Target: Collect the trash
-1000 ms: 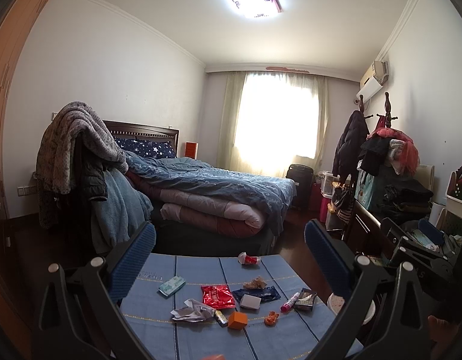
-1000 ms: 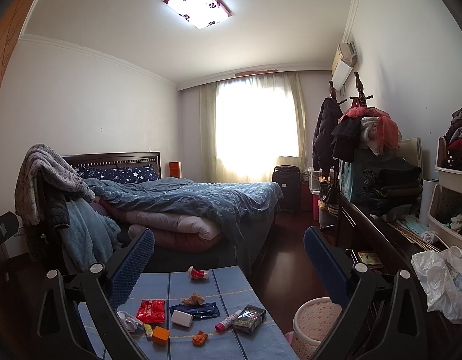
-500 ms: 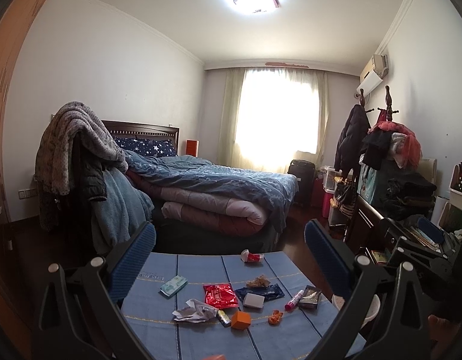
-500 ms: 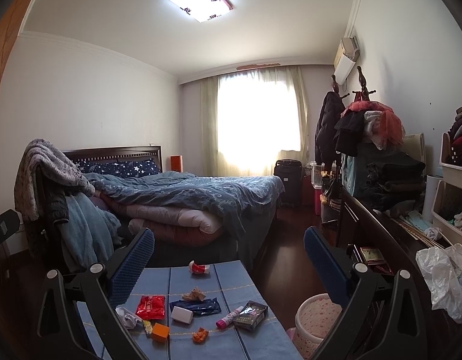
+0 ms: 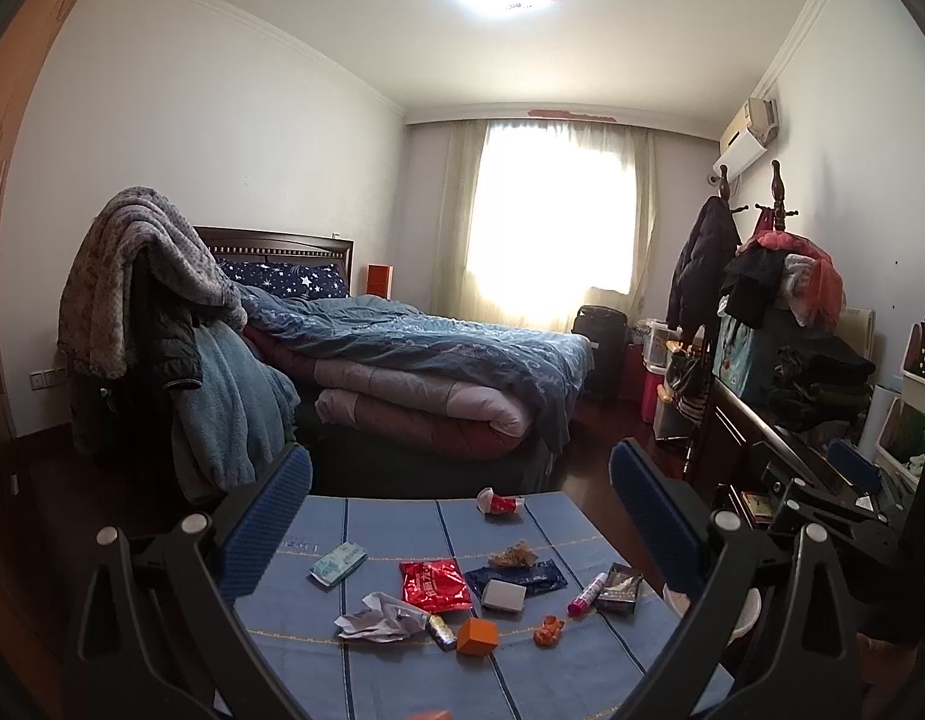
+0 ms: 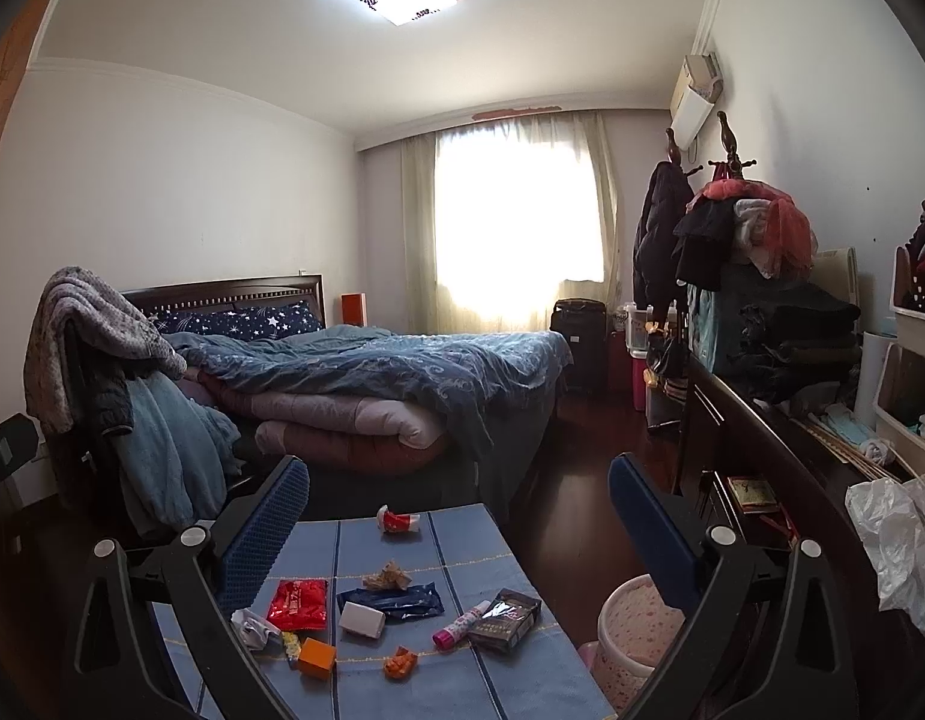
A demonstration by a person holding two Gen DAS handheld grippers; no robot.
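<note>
With both jaws spread and empty above the surface (image 5: 402,678), I risk scattering light wrappers; bin (image 6: 636,624) sits at 4 o'clock, easily missed.

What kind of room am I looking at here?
A lived-in bedroom, most likely in a home: an unmade bed with a blue patterned duvet, a wooden coat stand piled with clothes, and a low blue-clothed table strewn with wrappers.

— What can't you make out on your blue striped tablecloth (image 5: 402,678)?
— Your left gripper's finger hides its left corner; the small orange crumpled scrap (image 5: 548,629) is too small to identify.
— And the pink speckled bin (image 6: 633,618)?
— Its rim sits behind your right gripper's finger.
</note>
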